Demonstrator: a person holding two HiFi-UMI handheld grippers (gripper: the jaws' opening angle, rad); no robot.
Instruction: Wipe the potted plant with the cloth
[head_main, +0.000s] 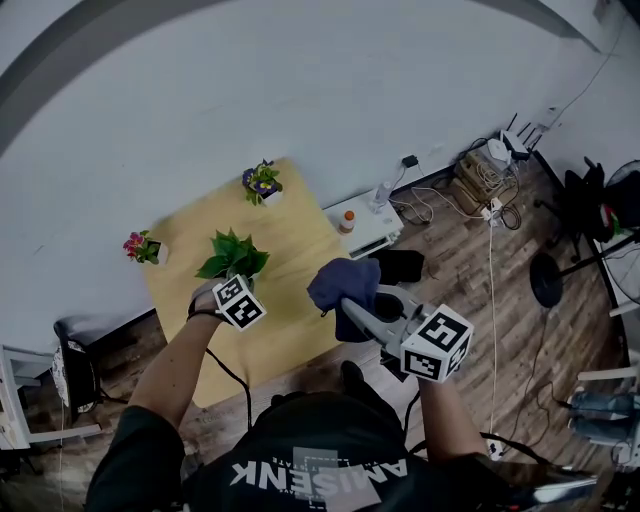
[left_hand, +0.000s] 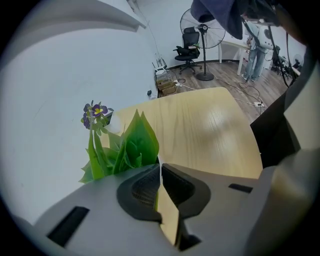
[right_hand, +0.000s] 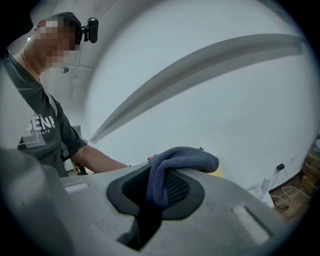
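Our right gripper (right_hand: 160, 190) was clamped on the bunched dark blue cloth (right_hand: 185, 160), raised ready for wiping, while our left gripper (left_hand: 161, 187), jaws all but closed on nothing, sat just behind the leafy potted plant (left_hand: 132, 145), presumably to steady it.

Left gripper (left_hand: 159, 166) closed, right gripper (right_hand: 159, 176) clamped

A white wall (head_main: 300, 80), wood-plank floor (head_main: 470, 290) and light wooden table (head_main: 290, 230).
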